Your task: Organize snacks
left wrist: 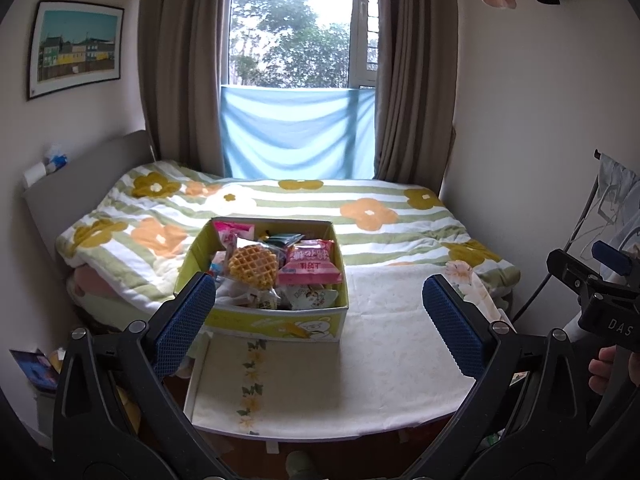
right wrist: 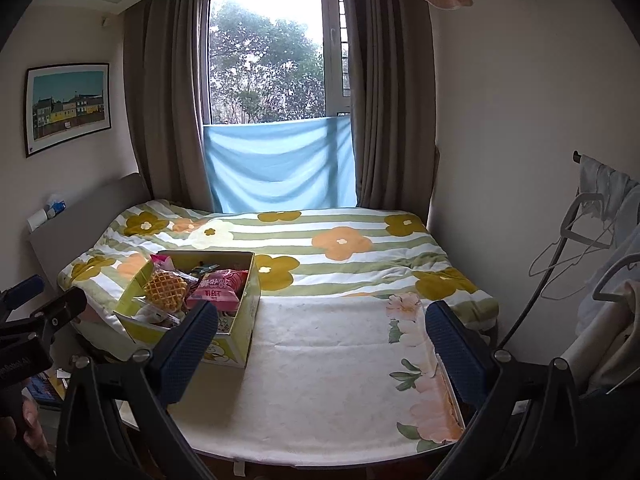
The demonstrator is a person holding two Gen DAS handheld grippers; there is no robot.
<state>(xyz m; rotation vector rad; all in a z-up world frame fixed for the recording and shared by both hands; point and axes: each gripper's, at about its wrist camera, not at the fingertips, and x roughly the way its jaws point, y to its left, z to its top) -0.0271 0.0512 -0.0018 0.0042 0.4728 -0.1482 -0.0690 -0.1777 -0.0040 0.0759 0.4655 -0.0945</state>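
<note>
Left gripper [left wrist: 318,318]: fingers spread wide, nothing between the blue pads [left wrist: 184,322]. The snack box [left wrist: 264,322] sits just ahead of the left finger, its near wall at the pad tip, a waffle pack [left wrist: 253,267] and pink packet [left wrist: 310,266] on top. Bare white table cover [left wrist: 384,352] fills the span toward the right finger. Right gripper [right wrist: 320,350]: fingers likewise released and empty; the box lies beyond its left finger, open cover ahead, the table's right edge [right wrist: 452,380] under its right finger, floral bedspread [right wrist: 352,248] beyond
</note>
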